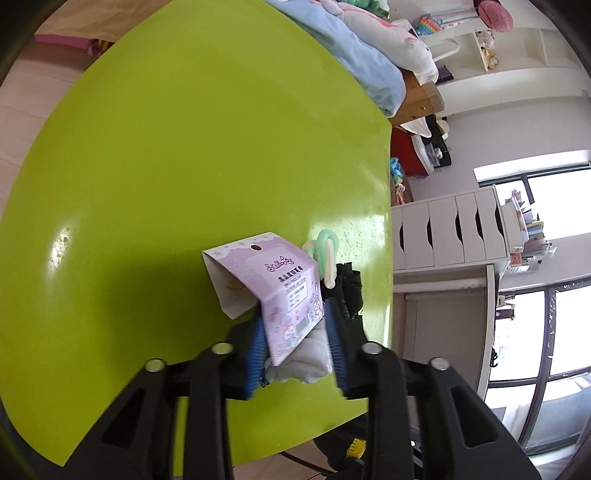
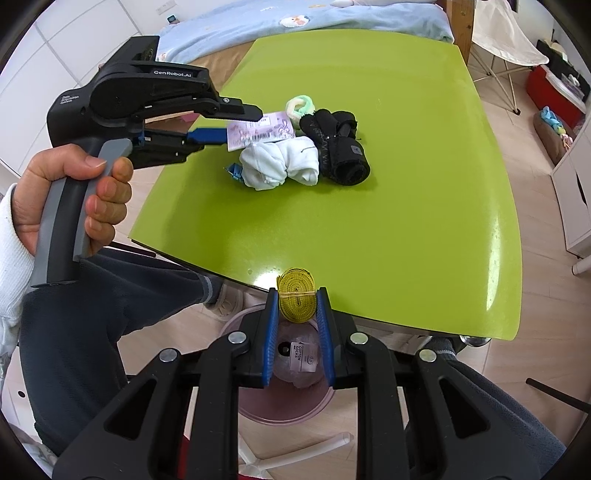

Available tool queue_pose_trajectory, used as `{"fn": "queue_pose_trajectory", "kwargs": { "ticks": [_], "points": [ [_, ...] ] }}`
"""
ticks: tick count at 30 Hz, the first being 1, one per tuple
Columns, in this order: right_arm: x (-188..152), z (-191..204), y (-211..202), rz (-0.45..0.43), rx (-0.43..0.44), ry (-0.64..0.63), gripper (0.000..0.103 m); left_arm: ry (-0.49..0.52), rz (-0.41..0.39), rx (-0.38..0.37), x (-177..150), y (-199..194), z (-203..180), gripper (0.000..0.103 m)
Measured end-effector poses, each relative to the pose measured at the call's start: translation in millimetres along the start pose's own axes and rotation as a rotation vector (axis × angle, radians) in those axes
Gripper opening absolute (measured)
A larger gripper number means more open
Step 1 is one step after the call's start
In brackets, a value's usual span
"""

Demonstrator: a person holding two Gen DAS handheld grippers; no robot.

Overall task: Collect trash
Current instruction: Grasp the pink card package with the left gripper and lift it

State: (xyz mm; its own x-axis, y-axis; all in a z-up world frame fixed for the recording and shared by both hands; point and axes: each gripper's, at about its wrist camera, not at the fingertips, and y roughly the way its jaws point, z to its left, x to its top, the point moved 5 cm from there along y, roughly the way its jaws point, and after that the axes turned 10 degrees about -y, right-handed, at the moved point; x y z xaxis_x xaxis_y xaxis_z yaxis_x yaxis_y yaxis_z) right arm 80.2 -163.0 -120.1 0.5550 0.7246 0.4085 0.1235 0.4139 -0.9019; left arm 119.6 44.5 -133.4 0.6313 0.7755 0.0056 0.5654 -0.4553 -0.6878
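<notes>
My left gripper (image 1: 295, 332) is shut on a folded purple card label (image 1: 280, 291) and holds it just above the green table (image 1: 166, 155); the label (image 2: 258, 131) and the left gripper (image 2: 240, 125) also show in the right wrist view. My right gripper (image 2: 297, 306) is shut on a rolled yellow tape measure (image 2: 296, 295) at the table's near edge, above a pink bin (image 2: 291, 402) that holds a bagged sock label (image 2: 303, 356).
On the table (image 2: 388, 184) lie rolled white socks (image 2: 280, 164), rolled black socks (image 2: 340, 147) and a pale green hair tie (image 2: 301, 107). A bed with a blue blanket (image 2: 295, 22) is behind. White drawers (image 1: 450, 232) stand to the right.
</notes>
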Motion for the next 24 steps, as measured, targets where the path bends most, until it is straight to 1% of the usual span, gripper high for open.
{"fn": "queue_pose_trajectory", "kwargs": {
  "ticks": [1, 3, 8, 11, 15, 18, 24],
  "points": [
    [0, 1, 1, 0.002, 0.0, 0.0, 0.02, 0.004, -0.001, 0.001, 0, -1, -1, 0.018],
    [1, 1, 1, 0.003, 0.001, 0.0, 0.02, 0.015, -0.005, -0.003, 0, -3, -3, 0.009],
    [3, 3, 0, -0.005, 0.002, -0.001, 0.02, 0.057, -0.022, -0.013, -1, -9, -13, 0.0],
    [2, 2, -2, -0.016, 0.003, -0.001, 0.02, 0.095, -0.046, -0.004, -1, -16, -22, 0.0],
    [3, 3, -8, -0.03, 0.002, -0.003, 0.02, 0.175, -0.081, 0.026, -6, -28, -39, 0.0],
    [4, 3, -14, -0.042, 0.001, -0.006, 0.02, 0.246, -0.11, 0.07, -11, -40, -51, 0.0],
    [5, 5, -31, -0.069, -0.004, -0.017, 0.02, 0.4, -0.156, 0.168, -34, -62, -69, 0.0]
  ]
}}
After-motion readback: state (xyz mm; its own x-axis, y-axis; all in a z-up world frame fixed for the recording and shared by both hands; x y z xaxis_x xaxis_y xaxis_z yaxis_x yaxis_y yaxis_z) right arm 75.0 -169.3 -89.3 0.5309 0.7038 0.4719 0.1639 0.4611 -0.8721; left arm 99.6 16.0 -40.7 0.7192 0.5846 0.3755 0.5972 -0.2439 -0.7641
